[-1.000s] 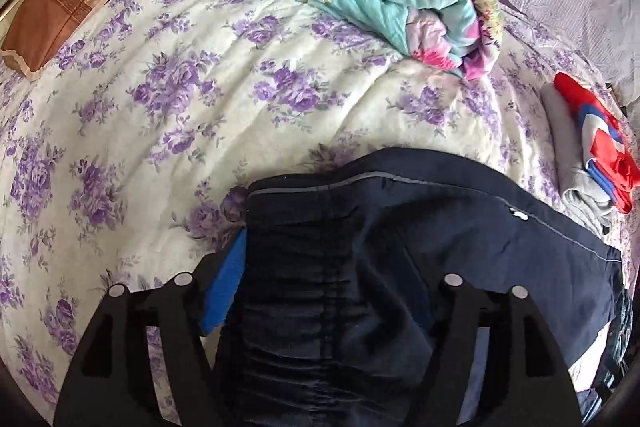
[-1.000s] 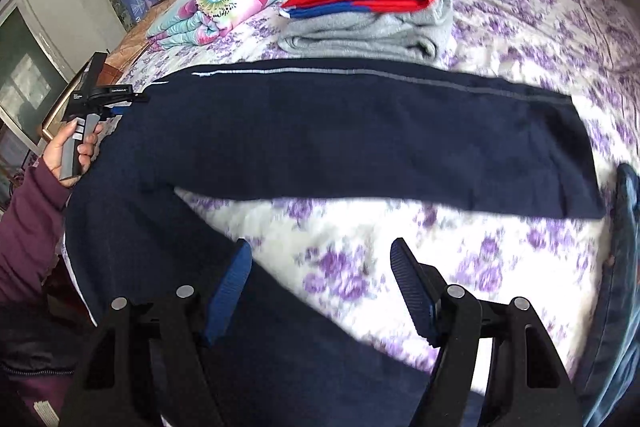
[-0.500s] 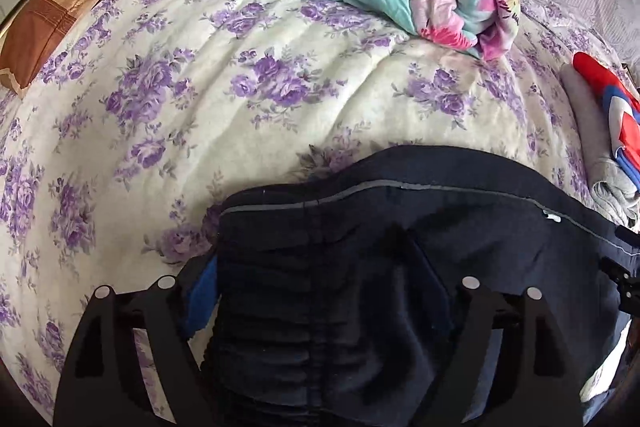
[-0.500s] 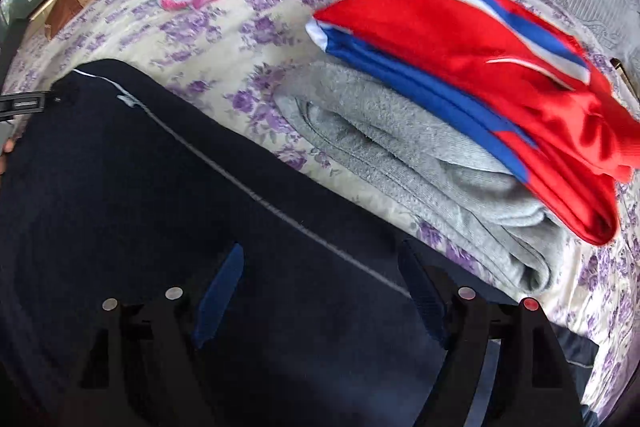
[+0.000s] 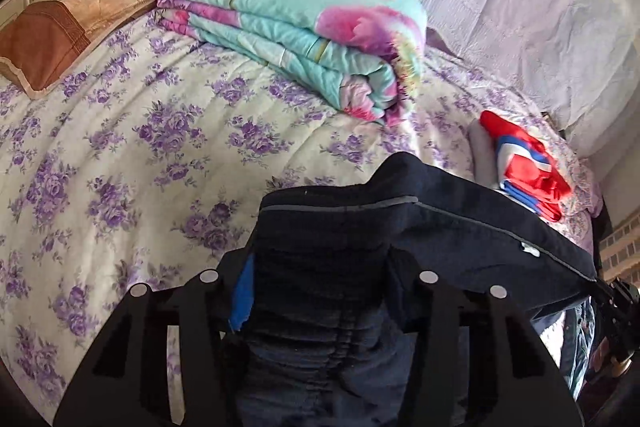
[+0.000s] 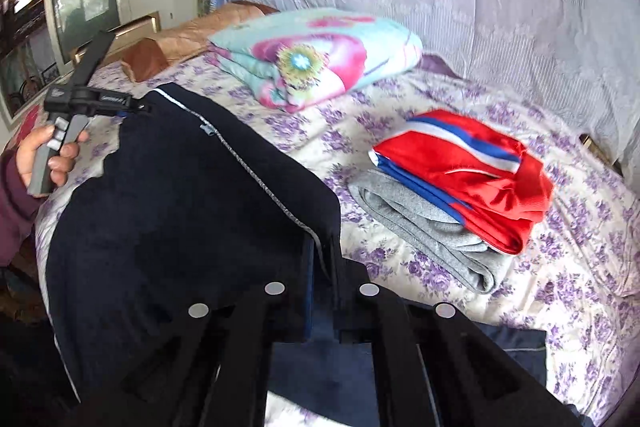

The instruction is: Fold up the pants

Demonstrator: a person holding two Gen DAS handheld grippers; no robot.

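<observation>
The dark navy pants (image 6: 180, 211) with a thin grey side stripe are lifted off the flowered bed. My left gripper (image 5: 320, 291) is shut on the gathered waistband (image 5: 320, 267); it also shows in the right wrist view (image 6: 132, 107), held by a hand at the pants' far corner. My right gripper (image 6: 322, 291) is shut on the pants' side edge partway along the leg. The fabric stretches between the two grippers, and the lower leg (image 6: 516, 343) hangs below my right gripper.
A folded turquoise and pink quilt (image 5: 312, 31) lies at the back of the bed. A stack of folded red and blue clothes (image 6: 464, 179) on grey ones (image 6: 420, 231) lies to the right. A brown pillow (image 5: 72, 23) is at the far left. White curtain behind.
My right gripper moved onto the pants and shut on their side edge. Both grippers have lifted the pants off the bed. The left gripper has kept its hold on the waistband.
</observation>
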